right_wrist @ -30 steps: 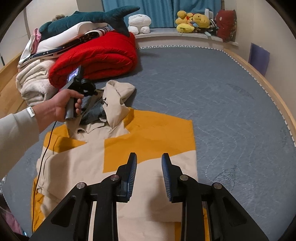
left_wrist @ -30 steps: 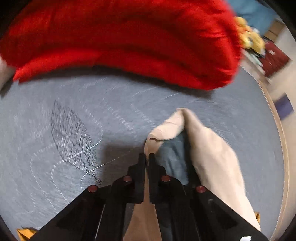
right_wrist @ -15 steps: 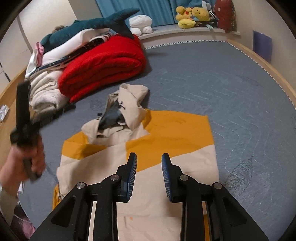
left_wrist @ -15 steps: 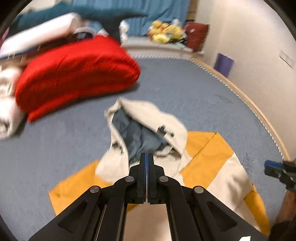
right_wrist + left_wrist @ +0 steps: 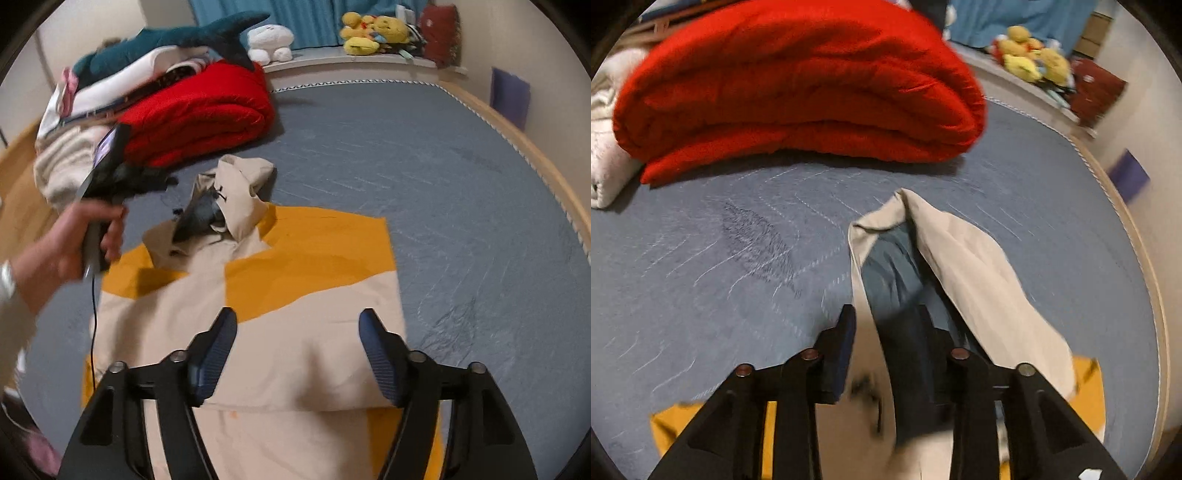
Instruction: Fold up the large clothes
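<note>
- The beige-and-yellow hooded jacket (image 5: pixel 295 317) is lying partly folded on the grey-blue bed cover (image 5: pixel 461 206), its hood (image 5: pixel 945 266) pointing toward the folded red quilt (image 5: pixel 798 88).
- The hood is lying open, showing a blue-grey lining, a short way in front of the red quilt and not touching it.
- The left gripper (image 5: pixel 886 325) is hovering over the hood; its fingers have just been opening and are standing apart, with the beige edge and lining showing between them. The view is blurred, but the pads appear not to be pressing on the cloth.
- In the right wrist view, a person's hand (image 5: pixel 79 236) is holding the left gripper (image 5: pixel 166 181) just beside the hood, in front of the red quilt.
- The right gripper (image 5: pixel 297 350) is hanging above the jacket's folded beige body, on the side far from the red quilt; its fingers have just been opening and are standing wide apart, gripping nothing.
- A shark plush (image 5: pixel 192 40) is lying on the pile behind the red quilt.
</note>
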Tool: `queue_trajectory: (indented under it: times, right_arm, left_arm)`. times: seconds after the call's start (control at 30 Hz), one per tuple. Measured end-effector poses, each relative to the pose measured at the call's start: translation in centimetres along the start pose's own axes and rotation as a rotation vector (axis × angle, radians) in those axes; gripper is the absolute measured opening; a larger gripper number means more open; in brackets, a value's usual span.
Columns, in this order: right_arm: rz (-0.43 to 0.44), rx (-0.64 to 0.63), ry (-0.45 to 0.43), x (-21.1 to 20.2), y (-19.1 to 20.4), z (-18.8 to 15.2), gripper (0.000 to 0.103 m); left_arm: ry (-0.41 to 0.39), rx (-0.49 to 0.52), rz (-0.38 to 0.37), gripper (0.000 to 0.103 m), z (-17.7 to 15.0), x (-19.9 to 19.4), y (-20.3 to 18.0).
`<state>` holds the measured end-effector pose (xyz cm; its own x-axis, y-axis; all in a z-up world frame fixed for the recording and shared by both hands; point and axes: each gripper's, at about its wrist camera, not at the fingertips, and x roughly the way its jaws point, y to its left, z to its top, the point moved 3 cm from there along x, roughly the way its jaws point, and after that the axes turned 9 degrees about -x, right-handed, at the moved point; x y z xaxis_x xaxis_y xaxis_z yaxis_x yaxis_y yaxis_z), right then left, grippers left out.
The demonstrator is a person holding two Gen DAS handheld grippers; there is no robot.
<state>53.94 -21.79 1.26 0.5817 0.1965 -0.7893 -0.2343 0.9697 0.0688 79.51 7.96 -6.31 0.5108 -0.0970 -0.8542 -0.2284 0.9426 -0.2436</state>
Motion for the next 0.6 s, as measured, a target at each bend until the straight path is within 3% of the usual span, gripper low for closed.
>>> queue_trajectory:
  times: [0.17,0.4,0.47,0.6]
  right_arm:
    - [-0.004,0.005,0.007,1.1,-1.0,0.7,0.07]
    - [0.02,0.062,0.008,2.6,-1.5,1.5,0.07]
    - [0.026,0.055,0.009,2.8,-1.2,1.7,0.07]
    - [0.027,0.04,0.015,2.8,-1.0,1.4,0.07]
  left_arm:
    - [0.025,-0.091,0.064,0.034,3.1,5.1,1.2]
    - [0.087,-0.189,0.064,0.033,4.1,9.7,2.7]
    - [0.103,-0.182,0.05,0.0,4.1,10.0,2.7]
    - [0.038,-0.075,-0.031,0.001,3.8,5.8,1.1]
